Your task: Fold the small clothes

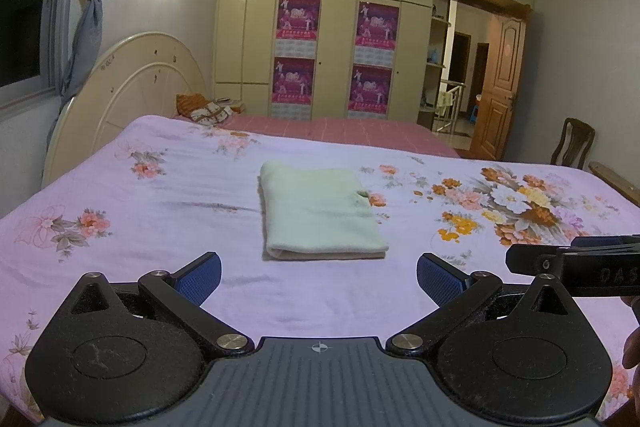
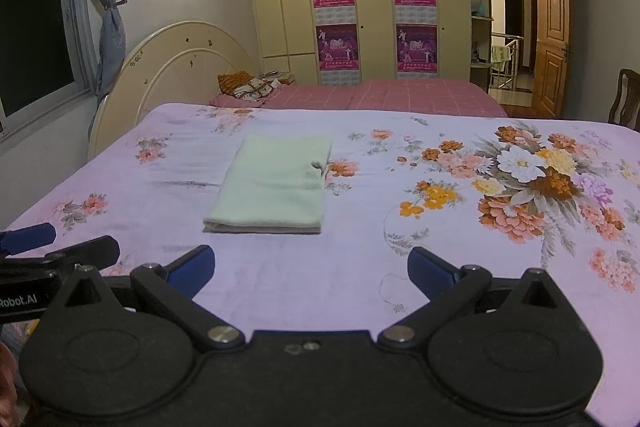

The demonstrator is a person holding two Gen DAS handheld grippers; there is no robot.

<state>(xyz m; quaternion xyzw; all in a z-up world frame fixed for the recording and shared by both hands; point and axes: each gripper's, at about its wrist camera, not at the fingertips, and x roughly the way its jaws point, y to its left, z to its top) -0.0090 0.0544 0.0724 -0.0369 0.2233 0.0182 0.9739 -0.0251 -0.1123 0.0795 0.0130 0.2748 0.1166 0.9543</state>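
Both tongs, left tongs (image 1: 319, 277) and right tongs (image 2: 311, 269), are hanging spread and empty.
I am judging the green cloth (image 1: 318, 213) on the bed (image 1: 120, 211) looking folded; the next move is calling for fresh clothes.

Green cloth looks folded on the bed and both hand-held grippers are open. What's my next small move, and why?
Probably hold both back: the green cloth already lies as a neat layered rectangle on the floral sheet, and the left hand-held gripper and right hand-held gripper are open, touching nothing.

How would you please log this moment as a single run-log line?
left gripper: open, empty | right gripper: open, empty | green cloth: folded, flat on floral bedsheet, untouched | phase: fold looks done
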